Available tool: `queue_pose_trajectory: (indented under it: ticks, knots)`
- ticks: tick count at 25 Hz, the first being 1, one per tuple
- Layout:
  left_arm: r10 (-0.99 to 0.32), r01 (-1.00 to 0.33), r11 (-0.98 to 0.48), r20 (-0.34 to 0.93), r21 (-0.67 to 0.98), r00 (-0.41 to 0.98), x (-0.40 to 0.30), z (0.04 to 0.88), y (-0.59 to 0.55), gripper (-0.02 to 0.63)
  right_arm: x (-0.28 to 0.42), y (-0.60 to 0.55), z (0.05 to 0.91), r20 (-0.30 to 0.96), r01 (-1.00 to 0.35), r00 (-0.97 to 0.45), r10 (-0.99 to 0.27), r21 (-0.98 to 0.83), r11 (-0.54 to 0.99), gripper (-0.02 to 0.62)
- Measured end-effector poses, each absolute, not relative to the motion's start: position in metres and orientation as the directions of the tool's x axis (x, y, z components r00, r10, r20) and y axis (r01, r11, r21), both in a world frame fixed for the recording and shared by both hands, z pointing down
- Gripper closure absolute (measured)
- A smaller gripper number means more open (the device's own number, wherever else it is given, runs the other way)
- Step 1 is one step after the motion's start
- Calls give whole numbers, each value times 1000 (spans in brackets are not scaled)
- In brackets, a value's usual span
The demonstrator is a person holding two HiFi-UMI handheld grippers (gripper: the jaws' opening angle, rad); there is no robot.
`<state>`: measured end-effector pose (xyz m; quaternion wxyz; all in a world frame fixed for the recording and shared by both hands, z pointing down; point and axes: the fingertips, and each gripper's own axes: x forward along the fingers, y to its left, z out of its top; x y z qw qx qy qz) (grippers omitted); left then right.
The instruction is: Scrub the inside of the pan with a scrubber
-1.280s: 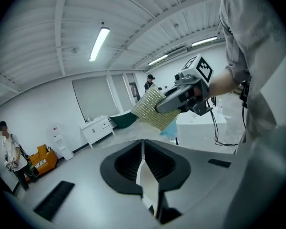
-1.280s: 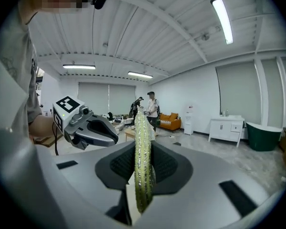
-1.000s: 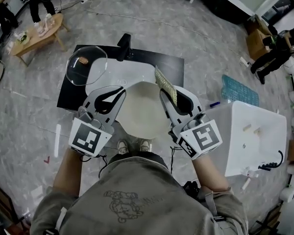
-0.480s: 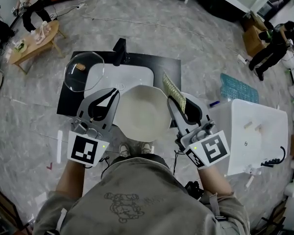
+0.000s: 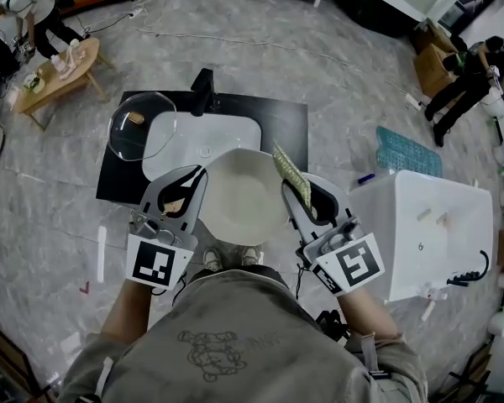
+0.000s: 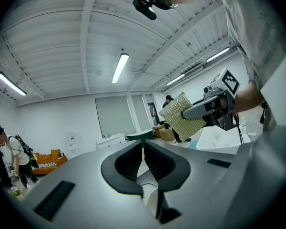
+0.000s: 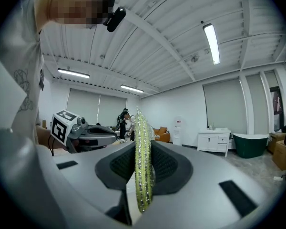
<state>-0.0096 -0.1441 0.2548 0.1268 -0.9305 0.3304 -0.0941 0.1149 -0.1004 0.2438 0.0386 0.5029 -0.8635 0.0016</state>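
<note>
Since your left gripper [image 5: 198, 175] is pinched shut on the left rim of the pan [image 5: 245, 198], which hangs just right of it, hold firm: it's stiff, probably slick, heavy off one edge. Meanwhile your right gripper [image 5: 289, 186] clamps the soft scrubber [image 5: 284, 161].

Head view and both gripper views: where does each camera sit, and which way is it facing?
Head view: on the person's head, facing steeply down at the pan, the sink, the left gripper and the right gripper; forearms and torso show.
Left gripper view: on the left gripper, tilted up toward the ceiling; right forearm shows.
Right gripper view: along jaws clamping the scrubber edge-on; torso shows.
Shared: each gripper view sees the other gripper.
</note>
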Motion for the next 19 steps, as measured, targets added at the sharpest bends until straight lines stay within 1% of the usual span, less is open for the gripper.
queue_pose_trajectory:
  ticks: [4,19]
  knots:
    - [-639,-592,-753,103,-287,762,-5,260,-142,578,118,-98,245,65,-872,-488,-871,19,490,515]
    - [-628,-571,-754,100,-325,772,-5,254,-136,578,119,-96,246,70,-868,-495,-866,-5,496,514]
